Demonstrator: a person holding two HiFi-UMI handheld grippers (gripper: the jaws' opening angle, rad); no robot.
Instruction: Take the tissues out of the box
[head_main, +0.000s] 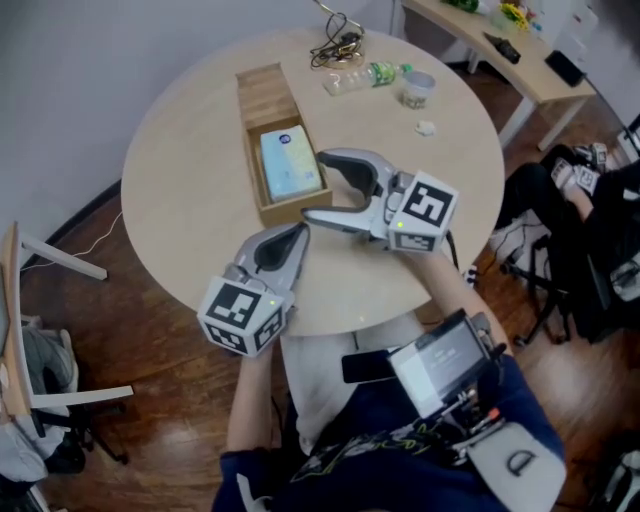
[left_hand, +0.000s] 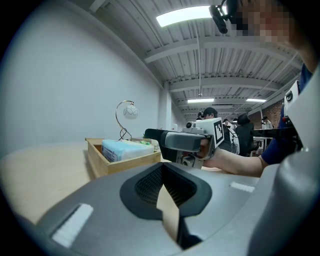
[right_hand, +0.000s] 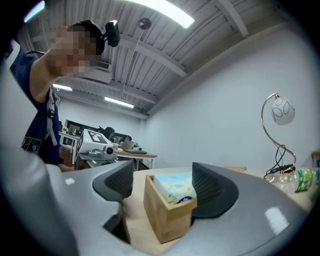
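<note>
A long wooden box (head_main: 262, 95) lies on the round table, and a pale blue tissue pack (head_main: 291, 163) fills its near half. My right gripper (head_main: 318, 187) is open at the box's near right corner, one finger along the right wall and one in front of the near end. In the right gripper view the box (right_hand: 160, 215) and the tissue pack (right_hand: 172, 187) stand between the spread pads (right_hand: 212, 187), which are not touching them. My left gripper (head_main: 298, 235) is shut and empty, just before the box's near end. The left gripper view shows its closed jaws below the box (left_hand: 125, 164).
At the table's far side lie a plastic bottle (head_main: 365, 75), a tangle of cables (head_main: 335, 45), a small cup (head_main: 418, 90) and a white scrap (head_main: 426, 127). A desk (head_main: 500, 50) stands at the back right. A chair (head_main: 15, 330) is on the left.
</note>
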